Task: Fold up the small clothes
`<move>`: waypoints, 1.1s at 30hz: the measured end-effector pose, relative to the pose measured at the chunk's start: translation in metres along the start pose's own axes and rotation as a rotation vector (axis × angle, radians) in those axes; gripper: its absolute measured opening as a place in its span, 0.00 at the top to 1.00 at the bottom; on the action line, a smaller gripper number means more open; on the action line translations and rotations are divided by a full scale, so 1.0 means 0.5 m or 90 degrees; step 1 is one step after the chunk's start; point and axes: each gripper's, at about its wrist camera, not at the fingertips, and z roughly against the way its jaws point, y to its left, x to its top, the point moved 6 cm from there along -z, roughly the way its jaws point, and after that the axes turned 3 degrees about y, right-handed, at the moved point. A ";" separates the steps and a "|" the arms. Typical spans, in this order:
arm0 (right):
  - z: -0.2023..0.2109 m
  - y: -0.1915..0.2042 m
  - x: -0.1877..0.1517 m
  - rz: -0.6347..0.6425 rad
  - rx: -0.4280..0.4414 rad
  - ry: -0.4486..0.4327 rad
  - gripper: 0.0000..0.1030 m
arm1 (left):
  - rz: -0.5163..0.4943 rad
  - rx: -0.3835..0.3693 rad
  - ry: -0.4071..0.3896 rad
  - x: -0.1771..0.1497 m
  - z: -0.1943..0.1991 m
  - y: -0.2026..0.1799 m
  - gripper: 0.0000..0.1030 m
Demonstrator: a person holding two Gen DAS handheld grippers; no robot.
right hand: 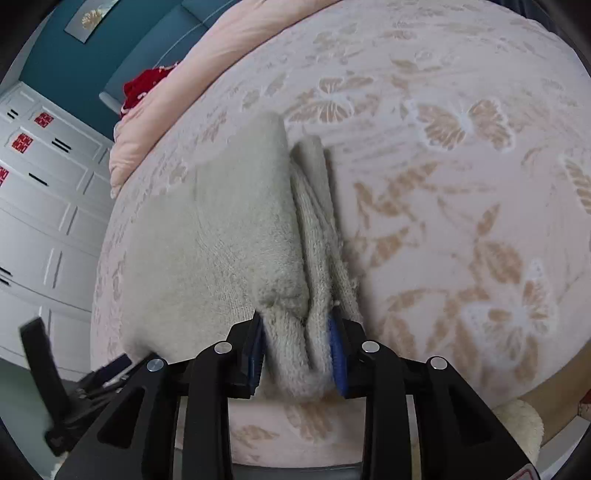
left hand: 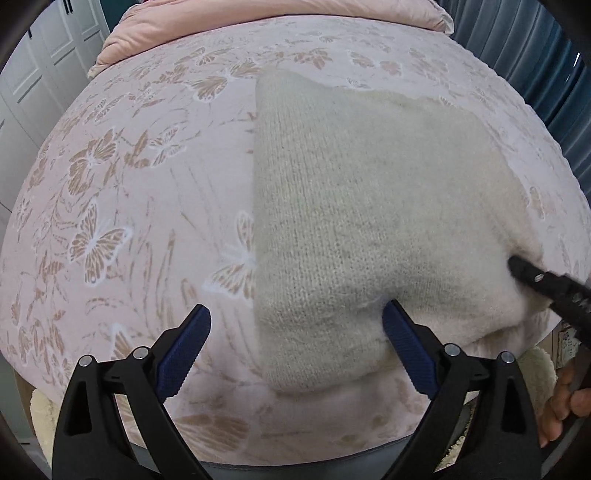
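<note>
A cream knitted sweater (left hand: pixel 369 206) lies folded on the pink butterfly-print bedspread (left hand: pixel 129 184). My left gripper (left hand: pixel 297 315) is open wide over the sweater's near left corner. One finger sits over bare bedspread and the other rests at the knit's edge. In the right wrist view my right gripper (right hand: pixel 297 321) is shut on a bunched fold along the sweater's (right hand: pixel 221 240) right edge, with the knit squeezed between its blue pads (right hand: pixel 338 350). From the left wrist view, a black finger (left hand: pixel 532 277) of the right gripper digs into the sweater's right side.
A pink quilt (left hand: pixel 258 22) is heaped at the far end of the bed. White wardrobe doors (right hand: pixel 44 206) stand on the left and a blue curtain (left hand: pixel 535 74) on the right. A red cloth (right hand: pixel 144 86) lies beyond the quilt. A person's hand (left hand: pixel 565 402) and a fluffy rug (right hand: pixel 517 424) show below the bed's near edge.
</note>
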 end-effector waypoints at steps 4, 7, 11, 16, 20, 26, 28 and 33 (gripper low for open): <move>0.098 0.082 0.032 0.074 -0.055 -0.086 0.66 | 0.015 -0.029 -0.003 -0.010 0.013 0.017 0.11; 0.098 0.207 0.046 0.161 0.023 -0.061 0.66 | 0.046 -0.043 -0.012 -0.016 0.036 0.051 0.11; -0.009 0.348 0.033 0.247 0.078 0.020 0.67 | 0.082 -0.028 -0.010 -0.026 0.053 0.105 0.11; -0.246 0.373 -0.069 0.330 -0.022 0.165 0.66 | 0.092 0.013 -0.016 -0.038 0.069 0.157 0.10; -0.108 0.395 -0.035 0.294 0.022 0.094 0.72 | 0.097 0.011 -0.011 -0.040 0.073 0.177 0.10; -0.023 0.142 -0.024 0.121 -0.125 0.021 0.77 | 0.086 -0.004 -0.009 -0.034 0.064 0.155 0.10; -0.067 0.055 -0.045 0.057 -0.109 0.071 0.93 | 0.074 -0.004 -0.013 -0.029 0.062 0.139 0.10; -0.017 0.063 -0.025 0.023 -0.030 0.035 0.87 | 0.055 -0.012 -0.005 -0.025 0.061 0.105 0.10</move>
